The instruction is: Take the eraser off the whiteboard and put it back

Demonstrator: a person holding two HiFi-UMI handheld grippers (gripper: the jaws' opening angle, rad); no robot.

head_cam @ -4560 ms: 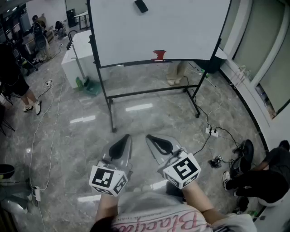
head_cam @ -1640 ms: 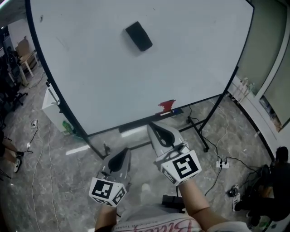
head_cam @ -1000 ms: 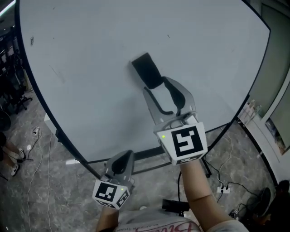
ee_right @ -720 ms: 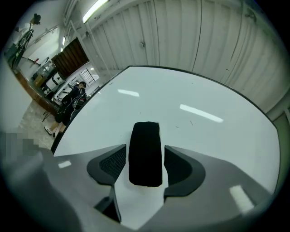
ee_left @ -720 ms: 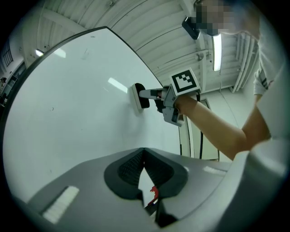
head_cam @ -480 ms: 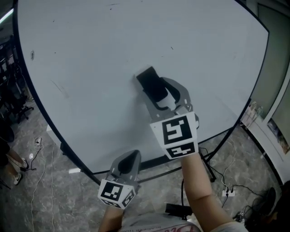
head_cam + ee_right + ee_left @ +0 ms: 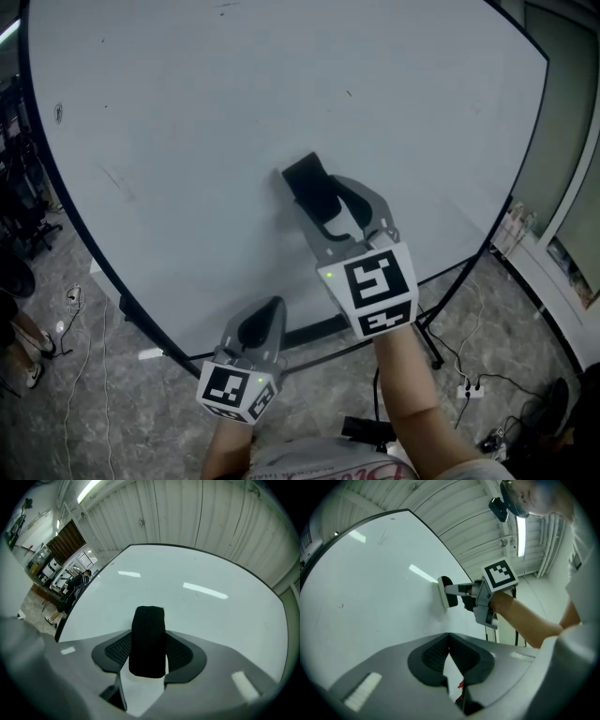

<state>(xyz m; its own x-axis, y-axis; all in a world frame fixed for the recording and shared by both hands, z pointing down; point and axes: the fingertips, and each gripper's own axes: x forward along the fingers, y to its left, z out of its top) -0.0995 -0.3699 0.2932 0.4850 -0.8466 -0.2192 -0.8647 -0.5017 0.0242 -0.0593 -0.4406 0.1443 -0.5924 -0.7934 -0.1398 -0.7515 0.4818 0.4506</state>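
Head view first: the eraser point(image 7: 302, 178) is sitting flat on the whiteboard point(image 7: 169, 103), roughly mid-board and a bit toward its lower edge. The right gripper point(image 7: 328, 202) is right up at the board with one of its fingers on each side of the eraser. The left gripper point(image 7: 270, 309) hangs down near the board's bottom frame, well apart from the eraser.

Left gripper view: its fingers are pressed together at the tips with nothing between them. Past them you see the board, with the eraser stuck to it and the right gripper coming in from the right with its fingers on it.

Right gripper view: the black eraser stands upright against the board, right between the two pads. The fingers have just been closing in, and both pads look to be touching its long sides, so it's clamped. It hasn't come off the board yet.
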